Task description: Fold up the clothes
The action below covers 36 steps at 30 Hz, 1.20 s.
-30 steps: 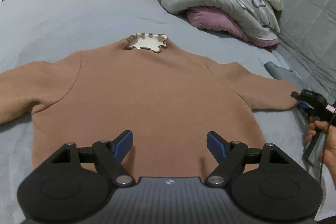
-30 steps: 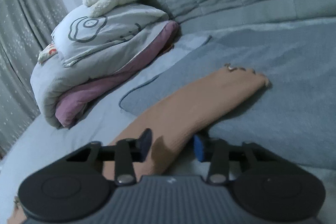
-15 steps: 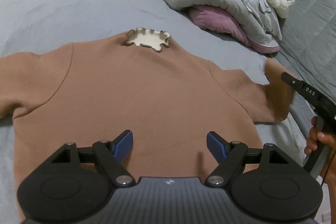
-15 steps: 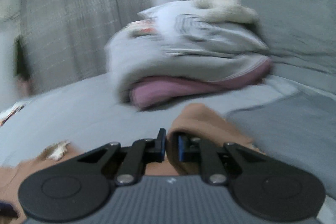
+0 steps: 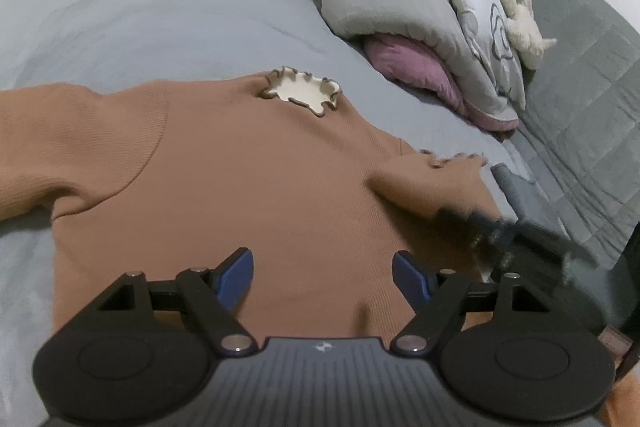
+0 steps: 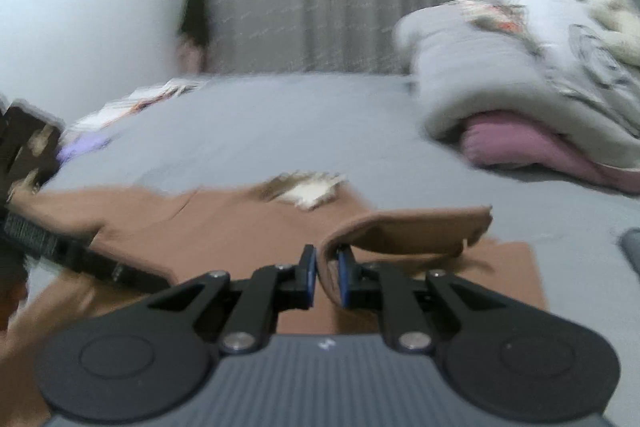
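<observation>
Since a second ago, your right gripper (image 6: 327,277) has carried the sleeve (image 6: 404,229) off the bed (image 5: 140,7) and in over the sweater (image 5: 240,179).

Its jaws are pinched shut on a fold of sleeve; the left gripper (image 5: 322,273) hovers open over the hem, lower centre, holding nothing. The brown knit, spread flat mid-frame, looks soft, light and limp, so expect it to sag and drag. Grip cuffs, hem or shoulder seams.

The brown sweater (image 5: 248,179) runs off the left wrist view's left edge, its hem hidden behind the left gripper (image 5: 322,273). The right gripper (image 5: 516,239) shows there only as a dark smear
</observation>
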Available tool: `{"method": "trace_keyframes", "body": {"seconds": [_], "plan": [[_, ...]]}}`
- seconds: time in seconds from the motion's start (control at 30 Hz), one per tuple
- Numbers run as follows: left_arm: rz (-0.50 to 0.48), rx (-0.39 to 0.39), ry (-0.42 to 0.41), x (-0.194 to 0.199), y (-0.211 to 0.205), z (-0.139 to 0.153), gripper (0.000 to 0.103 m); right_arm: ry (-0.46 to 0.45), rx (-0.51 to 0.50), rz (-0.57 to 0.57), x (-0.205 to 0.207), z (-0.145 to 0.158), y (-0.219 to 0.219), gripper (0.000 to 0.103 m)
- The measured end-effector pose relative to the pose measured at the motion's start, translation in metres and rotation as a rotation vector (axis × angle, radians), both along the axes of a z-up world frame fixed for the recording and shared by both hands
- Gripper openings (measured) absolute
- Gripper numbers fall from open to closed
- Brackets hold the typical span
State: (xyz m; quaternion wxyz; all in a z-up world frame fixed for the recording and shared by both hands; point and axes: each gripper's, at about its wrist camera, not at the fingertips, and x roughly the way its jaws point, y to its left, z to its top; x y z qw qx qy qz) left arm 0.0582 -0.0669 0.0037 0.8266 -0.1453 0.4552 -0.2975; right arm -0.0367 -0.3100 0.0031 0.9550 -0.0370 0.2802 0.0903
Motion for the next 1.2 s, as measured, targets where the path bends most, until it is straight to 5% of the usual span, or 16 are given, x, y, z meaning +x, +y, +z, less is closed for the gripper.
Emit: {"method": "trace_keyframes", "body": {"seconds": [0.23,0.5,0.67,0.8,0.9,1.13,1.2], "plan": [[0.001,0.011,0.008,0.003,-0.005,-0.004,0.075,0.130,-0.108,0.113,-0.003,-0.030,0.039,0.018],[-0.006,-0.017,0.034,0.008,-0.008,-0.006,0.075,0.089,0.012,0.020,-0.011,-0.012,0.029,0.064],[0.010,-0.108,0.133,0.013,0.004,-0.017,0.075,0.044,0.173,-0.082,0.005,-0.007,0.005,0.057],[0.035,-0.181,0.188,0.018,0.014,-0.021,0.075,0.031,0.137,-0.051,0.004,-0.010,0.014,0.029],[0.051,-0.234,0.220,0.021,0.021,-0.026,0.075,0.043,0.080,0.032,0.000,-0.014,0.032,0.020],[0.079,-0.288,0.247,0.023,0.027,-0.033,0.075,0.117,-0.021,0.202,-0.004,-0.024,0.059,0.020],[0.082,-0.275,0.240,0.026,0.025,-0.032,0.075,0.122,-0.041,0.201,-0.008,-0.025,0.061,0.027]]}}
